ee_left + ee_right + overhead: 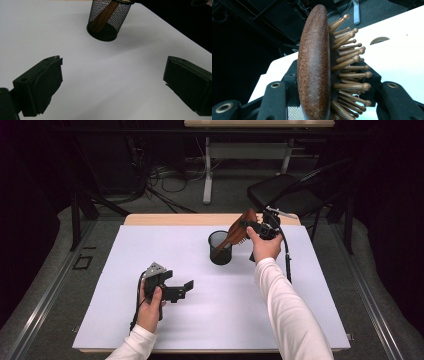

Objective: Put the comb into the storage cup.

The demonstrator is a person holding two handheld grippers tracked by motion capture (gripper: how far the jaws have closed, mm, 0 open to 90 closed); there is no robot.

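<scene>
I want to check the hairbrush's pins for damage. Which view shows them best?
The right gripper view: the hairbrush pins appear close and sharp. The high view shows the whole brush small; the left gripper view shows its handle through the mesh cup.

Nothing here can be read: I find no word, label, brand, number or sign in any of the three views. The wooden hairbrush (317, 65) clamped in my right hand-held gripper (260, 227) has a plain speckled back with no maker's mark, the black mesh cup (108, 20) bears no tag, the white worktop (150, 250) is unprinted, and the black pads of my left hand-held gripper (175, 289) carry no lettering that I can make out.
</scene>
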